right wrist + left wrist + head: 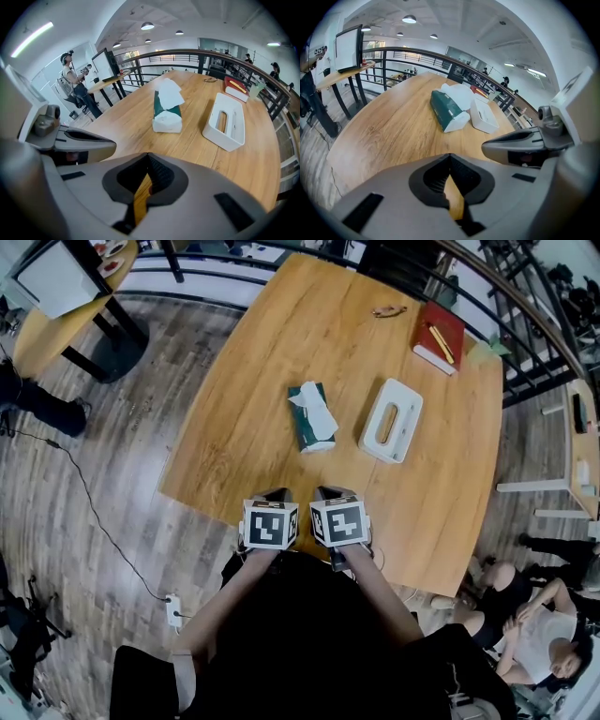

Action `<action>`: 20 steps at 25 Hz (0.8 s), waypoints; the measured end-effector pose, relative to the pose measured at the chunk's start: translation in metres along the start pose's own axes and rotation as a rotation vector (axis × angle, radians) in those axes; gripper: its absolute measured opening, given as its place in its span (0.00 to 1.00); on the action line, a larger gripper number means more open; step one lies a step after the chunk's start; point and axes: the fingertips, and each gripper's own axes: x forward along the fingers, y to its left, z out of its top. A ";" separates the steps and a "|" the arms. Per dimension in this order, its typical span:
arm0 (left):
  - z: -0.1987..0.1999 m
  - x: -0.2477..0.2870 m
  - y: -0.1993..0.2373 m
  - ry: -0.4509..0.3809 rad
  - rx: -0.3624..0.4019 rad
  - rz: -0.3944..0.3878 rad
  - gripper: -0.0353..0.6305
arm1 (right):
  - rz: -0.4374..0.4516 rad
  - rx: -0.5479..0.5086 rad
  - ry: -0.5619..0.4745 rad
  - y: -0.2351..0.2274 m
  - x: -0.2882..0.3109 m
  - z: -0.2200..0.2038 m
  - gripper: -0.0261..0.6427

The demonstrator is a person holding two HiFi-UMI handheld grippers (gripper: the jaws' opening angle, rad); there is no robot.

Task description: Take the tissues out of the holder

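A green and white tissue pack (312,416) with a white tissue sticking out lies on the wooden table (253,381). To its right lies the white holder (391,419) with its slot showing, apart from the pack. Both also show in the left gripper view, pack (449,111) and holder (483,117), and in the right gripper view, pack (167,110) and holder (227,123). My left gripper (278,496) and right gripper (331,494) hang side by side at the table's near edge, both shut with nothing in them.
A red book (440,337) with a yellow pen lies at the table's far right, glasses (388,310) near the far edge. A railing (525,306) runs behind. A person (534,620) sits on the floor at lower right. A cable (94,512) crosses the floor on the left.
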 end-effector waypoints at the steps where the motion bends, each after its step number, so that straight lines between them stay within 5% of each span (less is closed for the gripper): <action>1: 0.000 0.001 -0.001 0.002 0.000 -0.002 0.06 | 0.002 0.007 -0.005 -0.001 0.000 0.000 0.06; 20: -0.002 0.004 -0.002 0.011 -0.011 -0.007 0.06 | 0.006 0.035 -0.012 -0.005 -0.007 -0.001 0.06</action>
